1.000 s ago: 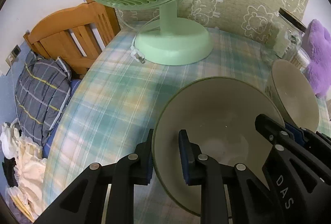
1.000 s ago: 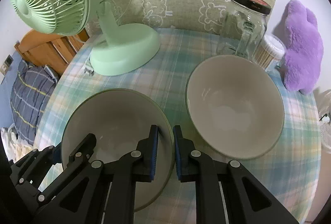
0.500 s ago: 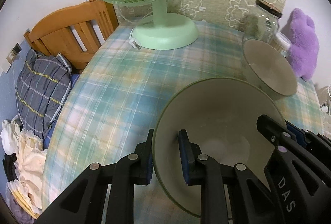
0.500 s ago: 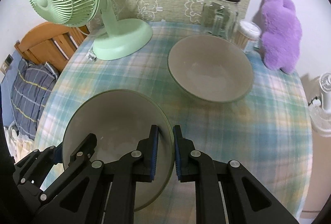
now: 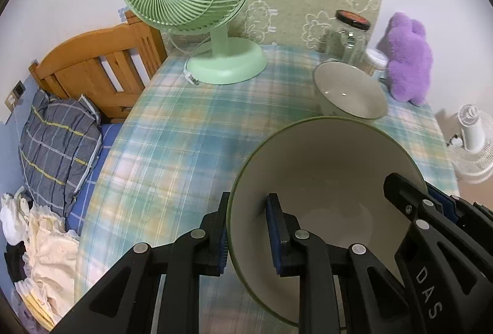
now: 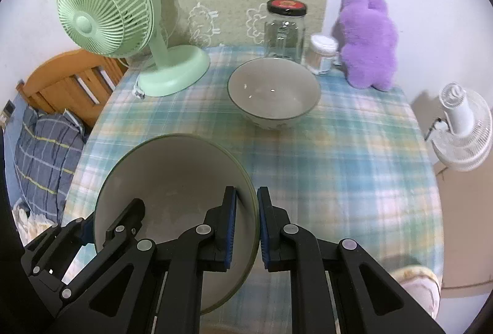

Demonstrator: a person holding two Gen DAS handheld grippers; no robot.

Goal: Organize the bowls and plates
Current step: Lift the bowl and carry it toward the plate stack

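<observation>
Both grippers hold one large green-rimmed bowl [image 5: 326, 180] above the near part of the plaid table. My left gripper [image 5: 248, 229] is shut on its left rim. My right gripper [image 6: 246, 220] is shut on its right rim; the same bowl shows in the right wrist view [image 6: 175, 180]. The right gripper's fingers [image 5: 409, 204] show at the bowl's far side in the left wrist view. A second, smaller bowl [image 6: 273, 92] stands upright on the table farther back, also in the left wrist view [image 5: 349, 90].
A green desk fan [image 6: 123, 35] stands at the back left. A glass jar with a dark lid [image 6: 285, 32], a small cotton-swab container [image 6: 322, 55] and a purple plush toy [image 6: 366, 41] line the back. A wooden bed frame [image 5: 98, 69] is left of the table.
Both grippers have pulled back and up with the large bowl, away from the fan and the second bowl. The grip on both rims is unchanged.
</observation>
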